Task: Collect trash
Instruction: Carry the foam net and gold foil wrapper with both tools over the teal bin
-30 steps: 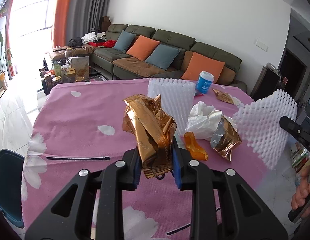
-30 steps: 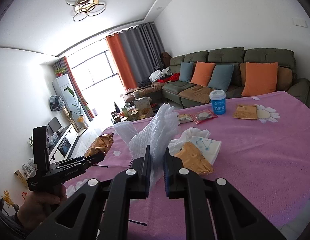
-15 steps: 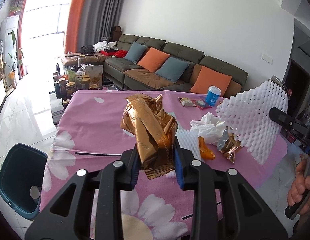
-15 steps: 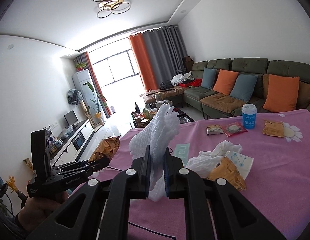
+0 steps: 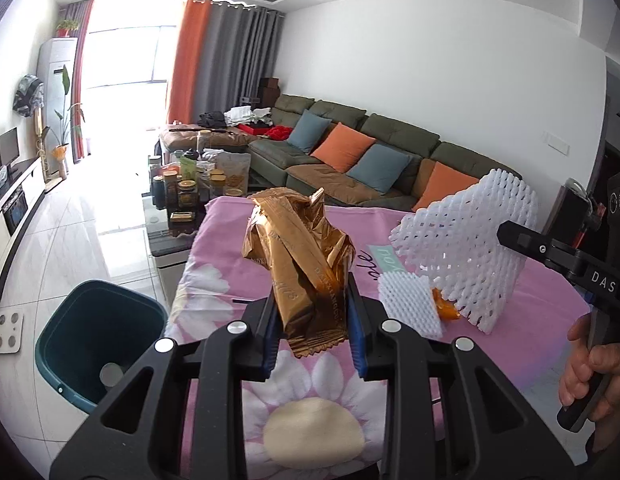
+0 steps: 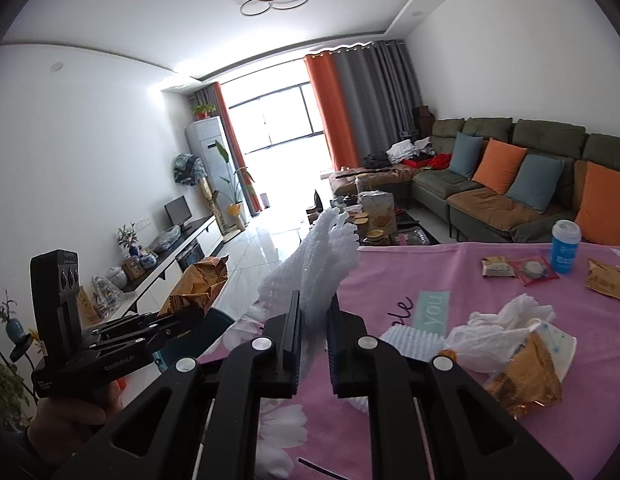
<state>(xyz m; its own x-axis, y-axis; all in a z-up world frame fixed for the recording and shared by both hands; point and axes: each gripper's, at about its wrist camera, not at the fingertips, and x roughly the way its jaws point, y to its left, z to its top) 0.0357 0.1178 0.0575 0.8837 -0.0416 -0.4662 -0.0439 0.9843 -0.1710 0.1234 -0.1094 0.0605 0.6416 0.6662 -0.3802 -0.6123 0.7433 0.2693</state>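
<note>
On the floor at the left, just beside the table corner, stands the dark green bin [image 5: 98,344], its mouth open upward; this is judged the drop point for the load.

Left gripper [image 5: 313,332]: the jaws are clamped on the lower end of the crumpled gold wrapper [image 5: 302,264], which stands up above the pads, clear of the pink flowered tablecloth [image 5: 310,408]. Holding it by one end leaves the bulk free to fall on release.

Right gripper [image 6: 313,340]: the jaws are pressed narrow on the white foam net [image 6: 313,264], which flattens between them and fans out above.

Uncollected trash on the table: a smaller foam piece [image 6: 413,340], crumpled tissue [image 6: 501,328], another gold wrapper [image 6: 525,380]. Farther right are flat packets [image 6: 601,280] and a blue cup [image 6: 565,246].
</note>
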